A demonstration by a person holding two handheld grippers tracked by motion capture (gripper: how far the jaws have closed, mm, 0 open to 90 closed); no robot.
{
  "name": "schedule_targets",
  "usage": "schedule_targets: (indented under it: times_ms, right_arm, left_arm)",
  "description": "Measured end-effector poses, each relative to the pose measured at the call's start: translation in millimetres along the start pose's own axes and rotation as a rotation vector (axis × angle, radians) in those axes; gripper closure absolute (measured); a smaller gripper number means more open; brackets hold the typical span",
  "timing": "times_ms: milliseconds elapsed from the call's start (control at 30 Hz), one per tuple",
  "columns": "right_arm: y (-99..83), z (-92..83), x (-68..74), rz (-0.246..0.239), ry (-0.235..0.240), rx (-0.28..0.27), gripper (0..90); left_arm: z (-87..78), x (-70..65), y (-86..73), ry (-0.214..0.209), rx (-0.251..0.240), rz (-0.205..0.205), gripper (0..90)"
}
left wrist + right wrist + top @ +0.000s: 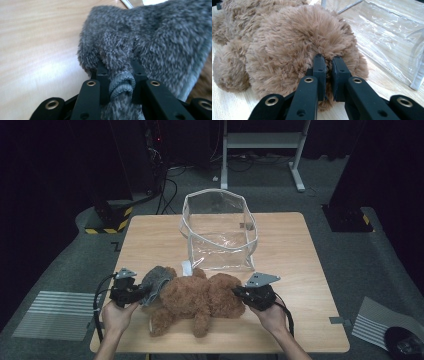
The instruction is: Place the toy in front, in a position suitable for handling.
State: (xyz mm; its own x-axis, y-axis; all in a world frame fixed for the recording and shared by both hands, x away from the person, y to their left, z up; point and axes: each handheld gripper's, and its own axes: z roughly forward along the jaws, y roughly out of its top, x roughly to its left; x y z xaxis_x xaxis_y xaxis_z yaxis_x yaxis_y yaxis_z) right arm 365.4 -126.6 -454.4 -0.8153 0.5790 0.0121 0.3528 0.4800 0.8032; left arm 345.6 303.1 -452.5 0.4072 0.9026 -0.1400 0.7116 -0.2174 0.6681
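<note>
Teddy bear: brown plush teddy bear (200,301) lies at the table's (300,270) six o'clock edge.
Left gripper (142,292): jaws pinched tight on the bear's grey fleece garment (150,45).
Right gripper (239,293): jaws nearly closed, clamping brown fur.
Bag: clear plastic bag (220,232) stands at twelve o'clock.

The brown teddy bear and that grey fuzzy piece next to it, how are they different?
The brown teddy bear is long-furred, bulky and lies stretched across the table; the grey fuzzy piece has shorter pile, is much smaller, and sits at the bear's left end. The right gripper pinches the bear, the left gripper the grey piece. Both are soft plush, both gripped.
</note>
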Motion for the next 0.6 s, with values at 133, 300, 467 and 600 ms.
schedule_targets:
  times_ms: [133, 300, 467, 600]
  right_arm:
    - [1.4, 1.1, -0.5, 0.002, -0.001, 0.002, 83.4]
    - [1.7, -1.2, -0.6, -0.001, -0.014, 0.01, 83.7]
    - [1.4, -6.8, -4.0, -0.003, -0.042, 0.009, 88.9]
    - [3.0, -8.7, -4.4, 0.004, -0.037, -0.002, 87.2]
  left_arm:
    - [9.7, -5.3, -11.4, 0.009, 0.067, 0.032, 75.0]
    - [23.6, -6.1, -17.3, 0.065, 0.145, 0.066, 75.0]
    - [-1.9, -1.9, -25.6, 0.005, 0.072, 0.027, 75.0]
    - [-22.6, -4.9, -30.6, -0.057, 0.009, 0.005, 75.0]
